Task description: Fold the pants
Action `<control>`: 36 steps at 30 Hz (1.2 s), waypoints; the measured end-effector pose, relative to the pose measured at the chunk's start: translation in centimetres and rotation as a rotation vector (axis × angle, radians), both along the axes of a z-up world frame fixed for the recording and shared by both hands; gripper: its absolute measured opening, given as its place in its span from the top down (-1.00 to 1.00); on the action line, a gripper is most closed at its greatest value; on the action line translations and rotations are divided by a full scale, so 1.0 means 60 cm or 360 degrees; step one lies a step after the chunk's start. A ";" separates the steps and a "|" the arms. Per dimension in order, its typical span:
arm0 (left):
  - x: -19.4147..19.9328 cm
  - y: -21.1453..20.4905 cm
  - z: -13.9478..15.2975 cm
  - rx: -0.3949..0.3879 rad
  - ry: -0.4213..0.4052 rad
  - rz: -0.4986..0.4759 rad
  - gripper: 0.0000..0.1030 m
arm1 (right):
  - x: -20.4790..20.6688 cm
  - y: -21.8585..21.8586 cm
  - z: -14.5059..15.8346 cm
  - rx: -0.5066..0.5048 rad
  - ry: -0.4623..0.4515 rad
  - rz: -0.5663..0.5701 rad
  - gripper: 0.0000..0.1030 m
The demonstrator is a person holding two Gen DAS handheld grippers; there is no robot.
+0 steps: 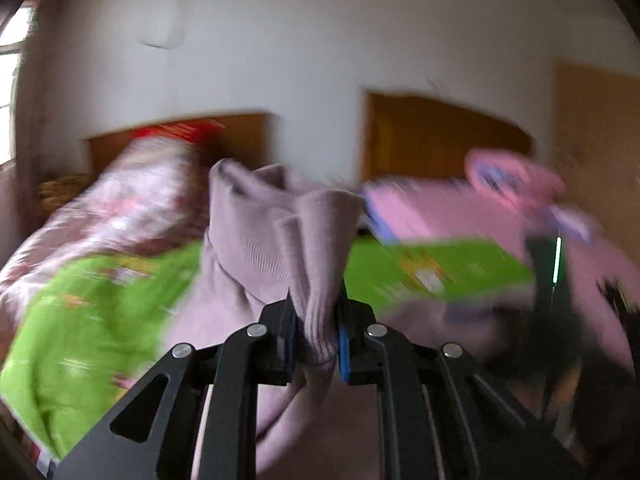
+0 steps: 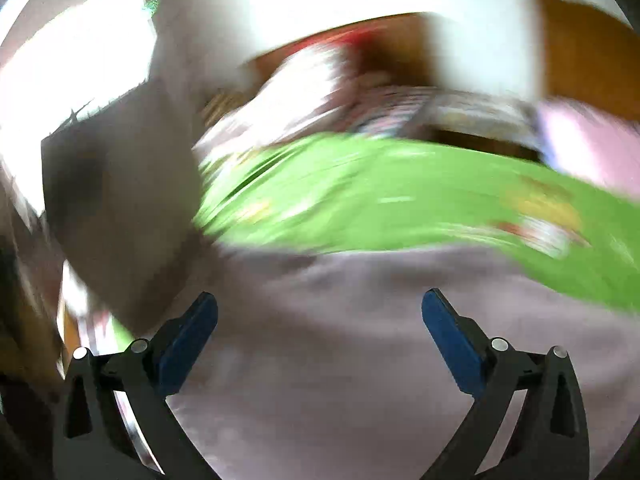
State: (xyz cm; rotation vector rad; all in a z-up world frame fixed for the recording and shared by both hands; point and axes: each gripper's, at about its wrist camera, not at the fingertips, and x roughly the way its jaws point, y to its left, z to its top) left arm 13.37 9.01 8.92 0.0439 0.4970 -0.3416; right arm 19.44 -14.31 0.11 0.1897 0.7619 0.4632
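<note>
Both grippers I watch: left gripper (image 1: 316,336) jaws pinch the soft, limp pants (image 1: 256,248) at a ribbed hem; right gripper (image 2: 320,344) jaws are spread above the pants at 6 o'clock on the bed (image 2: 360,192).

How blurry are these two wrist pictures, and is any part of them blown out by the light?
Left wrist view: background smeared, but the left gripper and the ribbed mauve pants pinched in it stay fairly sharp; the window at the left edge is washed out. Right wrist view: heavy streaking across the green sheet; upper left glare is pure white; only the open right gripper looks crisp.
</note>
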 end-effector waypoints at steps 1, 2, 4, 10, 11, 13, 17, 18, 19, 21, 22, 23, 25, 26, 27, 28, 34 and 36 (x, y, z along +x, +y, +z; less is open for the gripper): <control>0.010 -0.041 -0.042 0.0041 0.0109 -0.0102 0.66 | -0.003 -0.059 0.001 0.0061 0.0016 -0.0144 -0.90; 0.015 -0.067 -0.075 0.0067 0.0204 -0.0182 0.63 | -0.004 -0.094 0.000 0.0096 0.0021 -0.0222 -0.90; 0.024 -0.114 -0.136 0.0130 0.0396 -0.0350 0.57 | -0.020 -0.157 -0.003 0.0162 0.0032 -0.0357 -0.90; -0.024 -0.091 -0.134 0.0027 0.0327 -0.0503 -0.70 | -0.042 -0.174 -0.037 0.0293 0.0190 -0.0321 -0.90; -0.031 -0.052 -0.115 -0.0030 0.0245 -0.0392 -0.77 | -0.046 -0.166 -0.046 0.0306 0.0228 -0.0285 -0.90; -0.036 0.024 -0.098 -0.0085 0.0183 -0.0127 -0.91 | -0.049 -0.124 -0.066 0.0339 0.0336 -0.0161 -0.90; -0.045 0.131 -0.119 -0.0069 0.0246 0.0199 -0.91 | -0.068 -0.042 -0.083 0.0340 0.0472 0.0102 -0.90; -0.054 0.148 -0.133 -0.0039 0.0273 0.0251 -0.91 | -0.073 -0.026 -0.089 0.0316 0.0523 0.0141 -0.83; -0.064 0.154 -0.144 -0.0015 0.0293 0.0275 -0.91 | -0.076 -0.007 -0.100 0.0298 0.0599 0.0184 -0.73; -0.088 0.160 -0.166 0.0007 0.0323 0.0286 -0.91 | -0.082 0.014 -0.109 0.0287 0.0650 0.0217 -0.71; -0.098 0.161 -0.180 0.0023 0.0329 0.0289 -0.91 | -0.082 0.022 -0.104 0.0253 0.0626 0.0213 -0.70; -0.103 0.154 -0.189 0.0029 0.0326 0.0289 -0.91 | -0.077 0.029 -0.101 0.0252 0.0629 0.0213 -0.66; -0.109 0.158 -0.200 -0.0007 0.0334 0.0276 -0.91 | -0.059 0.043 -0.097 0.0312 0.0657 0.0205 -0.48; -0.111 0.169 -0.208 -0.0026 0.0337 0.0267 -0.91 | -0.048 0.054 -0.096 0.0327 0.0668 0.0205 -0.46; -0.113 0.178 -0.208 -0.0031 0.0335 0.0264 -0.91 | -0.039 0.063 -0.096 0.0326 0.0672 0.0192 -0.40; -0.112 0.178 -0.209 -0.0025 0.0334 0.0264 -0.91 | -0.029 0.073 -0.103 0.0314 0.0693 0.0155 -0.30; -0.128 0.184 -0.205 0.0048 0.0313 0.0335 -0.91 | -0.032 0.075 -0.090 0.0323 0.0526 0.0070 0.66; -0.126 0.192 -0.204 0.0014 0.0313 0.0376 -0.91 | -0.033 0.085 -0.054 0.0325 0.0421 0.0091 0.68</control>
